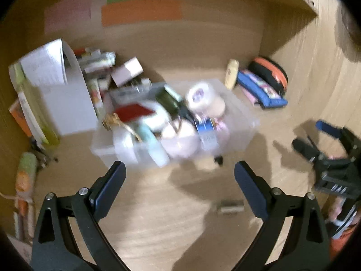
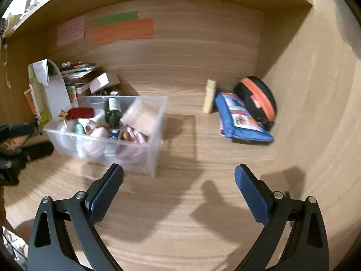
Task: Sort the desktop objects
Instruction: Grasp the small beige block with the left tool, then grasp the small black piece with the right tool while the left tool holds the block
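Both claws (left [image 1: 180, 169], right [image 2: 179, 172]) gape; nothing held.

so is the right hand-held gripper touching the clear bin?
Apart. Right wrist view: the right hand-held gripper is open, empty, bare desk between it and the clear bin.

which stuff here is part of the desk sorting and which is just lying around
Part of the job:
- clear bin full of small items
- dark green bottle inside it
- blue pouch, loose on the desk
- cream bottle near the back wall

Just lying about:
- coloured paper strips on the wall
- stacked books
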